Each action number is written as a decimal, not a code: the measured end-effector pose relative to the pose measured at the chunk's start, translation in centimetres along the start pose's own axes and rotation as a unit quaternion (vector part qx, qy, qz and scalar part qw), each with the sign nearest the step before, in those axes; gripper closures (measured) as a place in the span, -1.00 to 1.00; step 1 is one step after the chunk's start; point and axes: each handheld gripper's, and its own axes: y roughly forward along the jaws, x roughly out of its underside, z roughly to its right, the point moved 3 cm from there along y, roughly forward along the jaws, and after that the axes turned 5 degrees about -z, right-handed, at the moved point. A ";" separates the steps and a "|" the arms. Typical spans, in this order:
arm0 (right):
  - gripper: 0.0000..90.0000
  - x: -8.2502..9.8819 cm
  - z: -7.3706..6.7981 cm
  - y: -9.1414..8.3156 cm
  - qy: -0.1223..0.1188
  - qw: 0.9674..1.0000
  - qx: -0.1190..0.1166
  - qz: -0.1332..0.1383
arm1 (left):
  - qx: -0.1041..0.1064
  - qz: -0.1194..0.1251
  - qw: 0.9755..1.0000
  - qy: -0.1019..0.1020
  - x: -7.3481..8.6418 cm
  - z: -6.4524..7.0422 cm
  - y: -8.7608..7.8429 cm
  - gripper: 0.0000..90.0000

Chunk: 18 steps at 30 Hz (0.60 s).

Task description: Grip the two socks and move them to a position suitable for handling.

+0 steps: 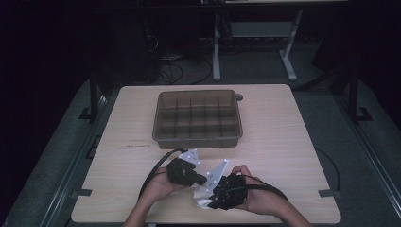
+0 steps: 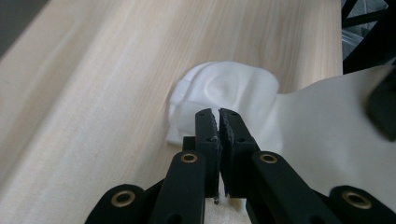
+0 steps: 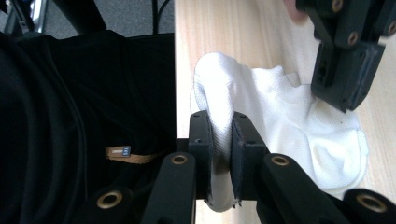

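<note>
- While both grippers work at the near edge of the pale wooden bench (image 1: 265, 123), the white cotton sock (image 3: 299, 116) lies there between the hands, well short of the brown plastic divider tray (image 1: 197, 118) farther off.
- The right gripper (image 3: 223, 122) pinches a fold of the sock's cuff.
- The left gripper (image 2: 218, 116) is pressed together, seemingly on a thin edge of fabric.
- A clean fold likely calls for keeping both pinches firm and pulling evenly, so the fabric stays flat.
</note>
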 end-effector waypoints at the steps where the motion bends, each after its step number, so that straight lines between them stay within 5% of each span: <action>1: 0.78 -0.1 -0.1 0.0 -0.001 1.000 -0.001 -0.001 | 0.001 -0.003 1.000 0.000 0.1 0.0 0.2 0.93; 10: 0.78 -0.6 -0.1 -0.8 -0.005 1.000 -0.007 0.006 | 0.012 -0.027 1.000 0.009 0.2 0.3 1.5 0.93; 18: 0.78 -0.8 2.4 -0.1 0.024 1.000 -0.006 -0.011 | 0.012 -0.021 1.000 0.010 0.3 0.1 1.1 0.93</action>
